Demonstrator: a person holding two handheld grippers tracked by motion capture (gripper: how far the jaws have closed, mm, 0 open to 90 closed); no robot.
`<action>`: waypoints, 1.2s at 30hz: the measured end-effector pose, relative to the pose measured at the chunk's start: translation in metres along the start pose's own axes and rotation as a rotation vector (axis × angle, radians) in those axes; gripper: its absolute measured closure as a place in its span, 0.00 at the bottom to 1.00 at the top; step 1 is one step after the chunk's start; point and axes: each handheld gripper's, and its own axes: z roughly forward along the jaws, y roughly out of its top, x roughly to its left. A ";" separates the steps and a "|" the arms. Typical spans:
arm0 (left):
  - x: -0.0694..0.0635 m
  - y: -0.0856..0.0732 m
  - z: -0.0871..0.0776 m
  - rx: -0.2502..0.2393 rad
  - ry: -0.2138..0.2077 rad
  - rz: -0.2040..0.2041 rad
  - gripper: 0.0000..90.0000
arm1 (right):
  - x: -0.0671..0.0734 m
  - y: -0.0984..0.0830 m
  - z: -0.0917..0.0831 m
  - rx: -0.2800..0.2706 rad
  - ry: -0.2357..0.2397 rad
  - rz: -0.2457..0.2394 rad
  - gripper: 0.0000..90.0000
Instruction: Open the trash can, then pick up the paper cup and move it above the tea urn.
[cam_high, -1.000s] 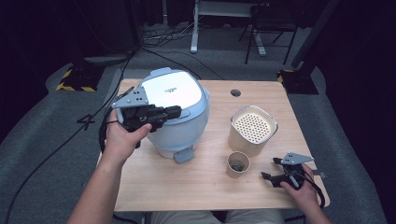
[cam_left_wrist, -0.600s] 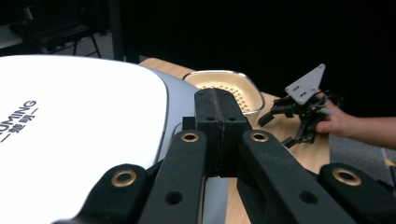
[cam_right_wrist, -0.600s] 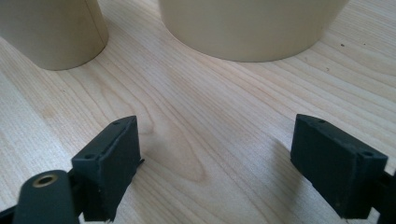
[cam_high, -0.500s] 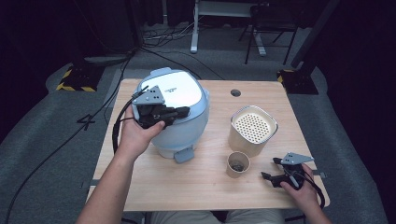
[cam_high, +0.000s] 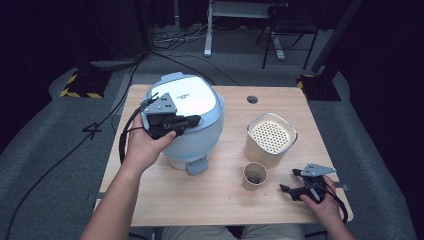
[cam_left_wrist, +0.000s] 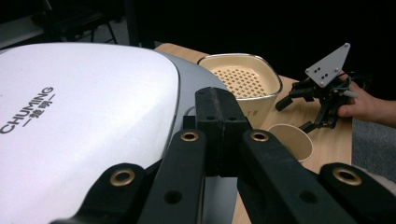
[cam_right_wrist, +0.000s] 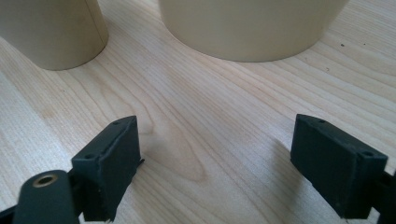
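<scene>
Hovering over the near left shoulder of the rice cooker (cam_high: 192, 120), left gripper (cam_high: 172, 122) with jaws pressed fully together, nothing between them, tips over the white lid (cam_left_wrist: 84, 116) close to its grey rim. Standing on the left half of the bench (cam_high: 220, 200), cooker with its latch tab facing the near edge. Right of the cooker, cream perforated container (cam_high: 270, 137); just in front of that, small paper cup (cam_high: 255, 176). Farther right of the cooker, by the near right corner, right gripper (cam_high: 292, 182) low over bare wood, jaws spread wide and empty. Open wood between cup and near edge.
</scene>
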 end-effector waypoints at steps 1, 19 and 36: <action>-0.001 0.000 0.000 0.005 0.001 -0.002 1.00 | 0.000 0.000 0.000 0.000 0.000 0.000 0.18; -0.027 -0.007 -0.012 -0.054 -0.131 0.047 0.55 | 0.000 0.000 0.000 0.001 0.001 0.001 0.18; -0.047 -0.062 -0.017 0.008 -0.110 0.081 0.47 | 0.001 0.000 0.000 0.002 -0.004 0.003 0.18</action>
